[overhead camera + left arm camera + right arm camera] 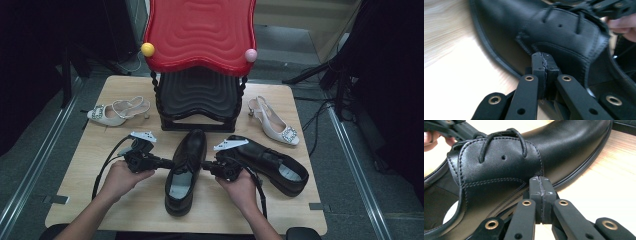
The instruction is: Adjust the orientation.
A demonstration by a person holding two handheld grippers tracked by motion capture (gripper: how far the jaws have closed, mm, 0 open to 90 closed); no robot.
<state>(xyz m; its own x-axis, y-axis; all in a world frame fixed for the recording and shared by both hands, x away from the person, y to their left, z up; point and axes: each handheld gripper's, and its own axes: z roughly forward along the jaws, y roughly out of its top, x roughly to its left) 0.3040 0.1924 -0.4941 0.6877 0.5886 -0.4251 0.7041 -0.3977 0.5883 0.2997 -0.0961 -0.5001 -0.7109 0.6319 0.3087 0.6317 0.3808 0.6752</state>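
Black jaws of our right gripper (541, 195) are pressing together with nothing between them, tips just beside the laced side of the black shoe (185, 167). We are bracketing that shoe: our left gripper (544, 72), equally shut and empty, is facing its other flank. It is lying mid-table, long axis running away from us, toe toward the shoe rack (200, 100). Both hands are sitting equally near, one per side.
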